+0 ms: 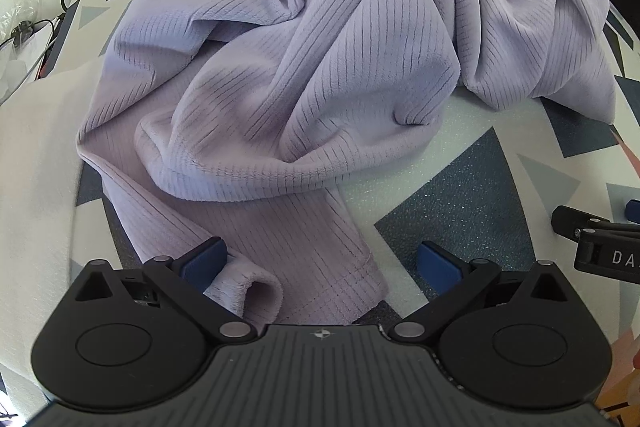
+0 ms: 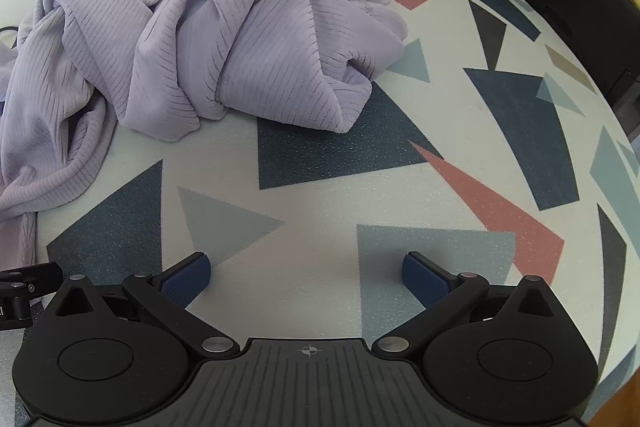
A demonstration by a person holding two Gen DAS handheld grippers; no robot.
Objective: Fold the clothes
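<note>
The left tongs (image 1: 320,263) are spread wide around a hemmed end of the crumpled lilac ribbed plush garment (image 1: 304,67), whose strip runs away from them into the heap ahead. The right tongs (image 2: 306,275) are spread too, gripping nothing, over bare triangle-patterned worktop (image 2: 460,155); the heap is seen ahead to their left, with open room to their right.

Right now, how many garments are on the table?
2. A crumpled lilac ribbed garment heaped mid-table, one hem between the open left gripper fingers; a flat pale cream cloth at its left edge. More could be hidden under the heap.
</note>
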